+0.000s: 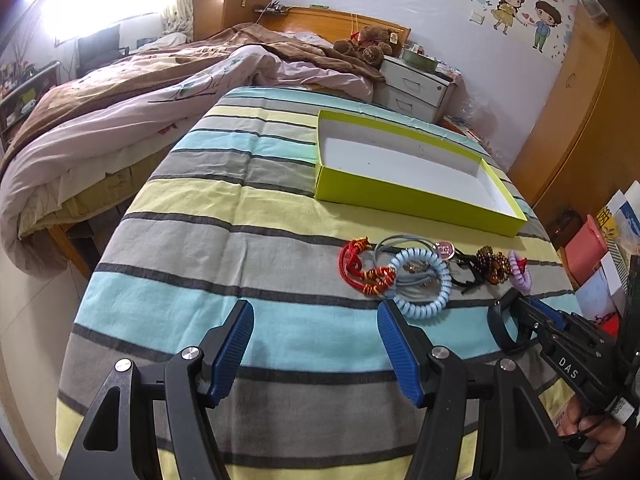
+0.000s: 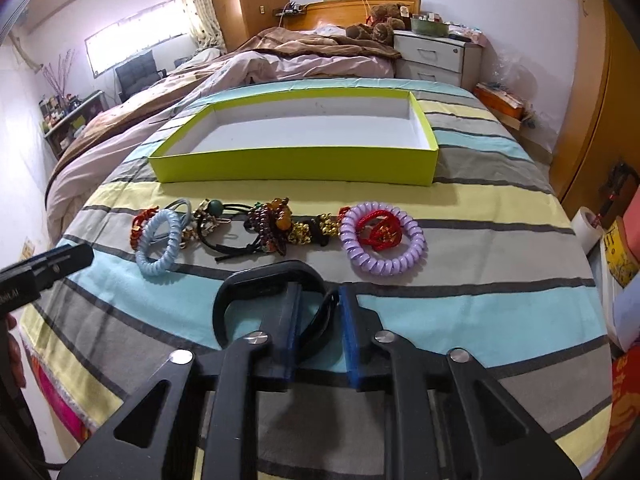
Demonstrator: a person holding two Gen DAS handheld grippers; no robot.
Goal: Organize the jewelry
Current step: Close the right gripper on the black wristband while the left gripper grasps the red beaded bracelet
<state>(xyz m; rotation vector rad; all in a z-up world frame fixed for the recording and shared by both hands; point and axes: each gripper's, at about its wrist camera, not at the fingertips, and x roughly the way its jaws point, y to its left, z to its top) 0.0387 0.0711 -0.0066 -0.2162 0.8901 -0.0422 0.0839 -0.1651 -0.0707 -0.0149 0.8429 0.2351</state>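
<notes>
Right wrist view: along the striped cloth-covered table [image 2: 500, 248], a row is seen from left to right: a pale blue spiral band [image 2: 158, 242], a beaded brown cluster [image 2: 270, 224], a lilac spiral band [image 2: 384, 240]. Behind them, toward the far edge, a lime-green cardboard tray [image 2: 296, 166] is set. A black rubber wristband [image 2: 268, 280] is pinched in the narrowed right gripper [image 2: 318, 300]. The left gripper [image 1: 316, 312] is held wide apart, gripping nothing.

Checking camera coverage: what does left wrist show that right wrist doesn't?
Left wrist only: the open left gripper over bare striped cloth, and the cartoon wall sticker whole.

Right wrist only: the red cord bracelet inside the purple coil bracelet, and the gold bead piece.

Both: the empty yellow-green box, the light blue coil bracelet, and the right gripper shut on the black band.
</notes>
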